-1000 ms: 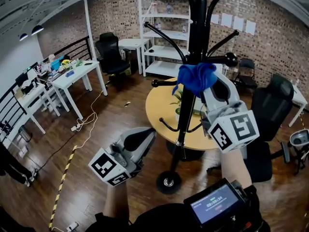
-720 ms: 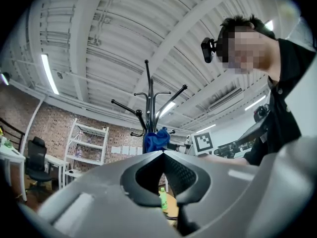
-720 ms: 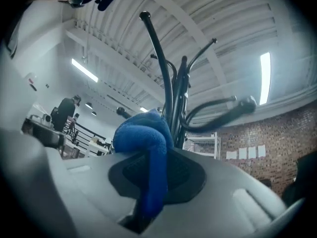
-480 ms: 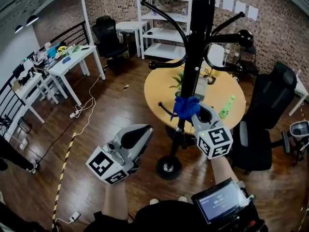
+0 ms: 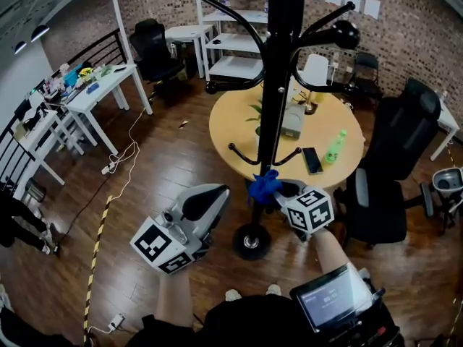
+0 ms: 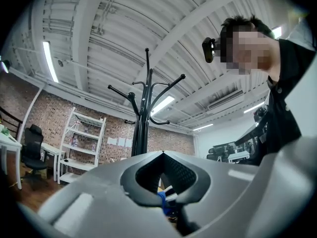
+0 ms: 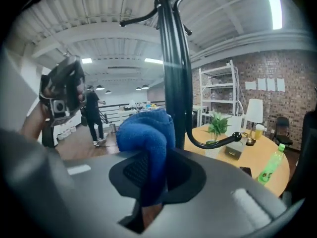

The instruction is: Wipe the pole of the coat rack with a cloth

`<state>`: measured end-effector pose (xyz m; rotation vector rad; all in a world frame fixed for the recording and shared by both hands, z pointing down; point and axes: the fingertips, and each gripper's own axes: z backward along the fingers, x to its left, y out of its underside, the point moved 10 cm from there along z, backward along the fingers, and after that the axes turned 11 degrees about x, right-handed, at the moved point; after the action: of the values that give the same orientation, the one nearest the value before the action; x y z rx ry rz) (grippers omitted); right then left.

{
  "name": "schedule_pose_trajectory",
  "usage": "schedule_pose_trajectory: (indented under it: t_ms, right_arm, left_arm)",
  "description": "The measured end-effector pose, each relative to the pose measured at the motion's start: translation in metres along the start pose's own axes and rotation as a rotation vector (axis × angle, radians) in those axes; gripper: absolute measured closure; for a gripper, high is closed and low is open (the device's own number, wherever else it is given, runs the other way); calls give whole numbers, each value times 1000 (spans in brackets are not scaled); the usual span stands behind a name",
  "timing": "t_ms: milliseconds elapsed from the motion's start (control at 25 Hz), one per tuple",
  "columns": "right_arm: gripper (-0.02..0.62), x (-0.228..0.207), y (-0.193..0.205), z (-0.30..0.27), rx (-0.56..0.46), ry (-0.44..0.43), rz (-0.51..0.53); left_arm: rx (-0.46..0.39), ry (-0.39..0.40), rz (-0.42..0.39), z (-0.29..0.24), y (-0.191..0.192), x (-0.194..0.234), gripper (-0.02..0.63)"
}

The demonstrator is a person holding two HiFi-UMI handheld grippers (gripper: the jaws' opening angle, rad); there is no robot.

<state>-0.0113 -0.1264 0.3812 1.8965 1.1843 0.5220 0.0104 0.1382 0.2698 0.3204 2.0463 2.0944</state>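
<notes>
Clearly the wiping stroke is under way: the right gripper (image 5: pixel 277 192) is clenched on the blue cloth (image 5: pixel 262 186), a fold of which bulges out past its jaws in the right gripper view and presses against the black pole (image 7: pixel 173 83). In the head view the cloth sits low on the pole (image 5: pixel 271 107), just under the small lower hooks (image 5: pixel 242 155) and above the round base (image 5: pixel 251 242). The left gripper (image 5: pixel 211 199) hangs idle beside it, jaws together on nothing, apart from the rack.

By my reading only the short stretch down to the base is left on this pass; the next move calls for keeping the cloth pressed to the pole while sliding, and for steering clear of the hooks on any stroke upward.

Beyond the rack lies a wooden floor (image 5: pixel 145 186), with a round table (image 5: pixel 231 132) behind it carrying a green bottle (image 5: pixel 333 147) and a phone (image 5: pixel 312 160), a black office chair (image 5: pixel 387 165) to the right, white desks (image 5: pixel 108 96) at left and a brick wall (image 5: pixel 405 27) behind.
</notes>
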Motion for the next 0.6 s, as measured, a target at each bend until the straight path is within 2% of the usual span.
schedule_pose_trajectory:
  t_ms: [120, 320, 400, 520, 600]
  right_arm:
    - [548, 17, 1, 25, 47, -50, 46]
    - [549, 18, 3, 28, 50, -42, 36]
    - [548, 13, -1, 12, 23, 10, 42]
    - [548, 5, -6, -11, -26, 160, 85]
    - [548, 1, -11, -9, -82, 216, 75]
  left_arm:
    - [0, -2, 5, -1, 3, -2, 604]
    - [-3, -14, 5, 1, 3, 0, 604]
    - [-4, -22, 4, 3, 3, 1, 604]
    - [-1, -30, 2, 7, 2, 2, 604]
    - [-2, -33, -3, 10, 1, 2, 604]
